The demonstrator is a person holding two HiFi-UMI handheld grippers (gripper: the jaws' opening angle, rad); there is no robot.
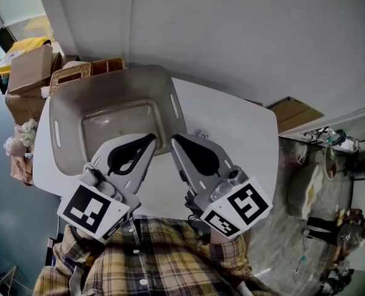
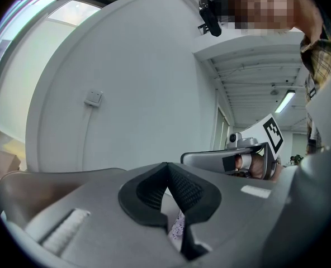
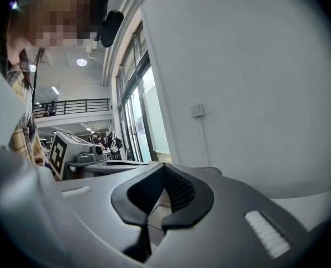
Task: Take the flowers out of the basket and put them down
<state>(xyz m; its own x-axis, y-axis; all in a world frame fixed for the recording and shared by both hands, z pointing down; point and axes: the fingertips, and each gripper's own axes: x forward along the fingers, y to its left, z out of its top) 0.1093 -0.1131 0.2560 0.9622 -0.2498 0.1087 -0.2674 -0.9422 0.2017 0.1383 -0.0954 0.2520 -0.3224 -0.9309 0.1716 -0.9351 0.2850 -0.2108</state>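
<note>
So, where were the flowers?

Out on the white table, a small pale cluster just right of the grey basket and just beyond the tips of the right gripper. In the head view it was too small to make out more.

And the basket?

It sat on the left half of the table, its far side toward the wall. Both grippers pointed at its near right corner, and the left gripper had its tips at the near rim.

What were the jaws doing?

Each pair was closed, tip against tip. In the left gripper view the black pads met at the tips and bowed apart below, clamping nothing. A speckled pale purple patch showed through the gap lower down, but I couldn't tell whether that was the flowers. The right gripper's pads met the same way, with nothing between them.

Anything else around?

Cardboard boxes and a wicker crate stood past the table's far left edge. The left gripper's marker cube was just above the person's plaid shirt.
</note>
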